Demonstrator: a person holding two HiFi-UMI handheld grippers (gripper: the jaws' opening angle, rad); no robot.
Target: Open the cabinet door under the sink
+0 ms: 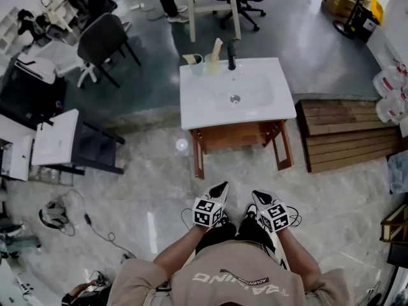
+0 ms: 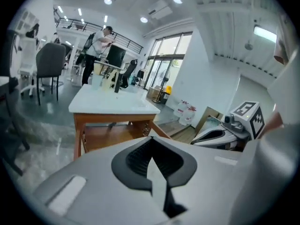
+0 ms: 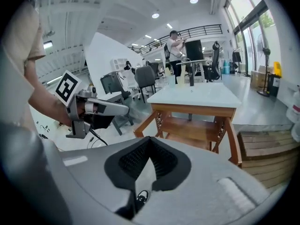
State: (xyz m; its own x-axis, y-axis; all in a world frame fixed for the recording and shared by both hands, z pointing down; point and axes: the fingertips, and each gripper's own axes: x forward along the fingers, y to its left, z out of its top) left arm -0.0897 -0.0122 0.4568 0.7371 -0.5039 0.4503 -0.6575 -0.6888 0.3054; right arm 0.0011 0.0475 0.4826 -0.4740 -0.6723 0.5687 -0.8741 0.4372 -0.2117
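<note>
The white sink top rests on a wooden cabinet straight ahead of me. Wooden panels stick out toward me from both front corners. The inner shelf shows between them, and hinges show on the uprights. My left gripper and right gripper are held side by side close to my body. They point at the cabinet and are well short of it. Both are shut, with nothing between the jaws. In the left gripper view the closed tips meet below the cabinet.
A black tap and two cups stand at the back of the sink. A wooden pallet lies right of the cabinet, with white jugs beyond it. A white slab on a dark stand and a black chair are at the left. Cables trail on the floor.
</note>
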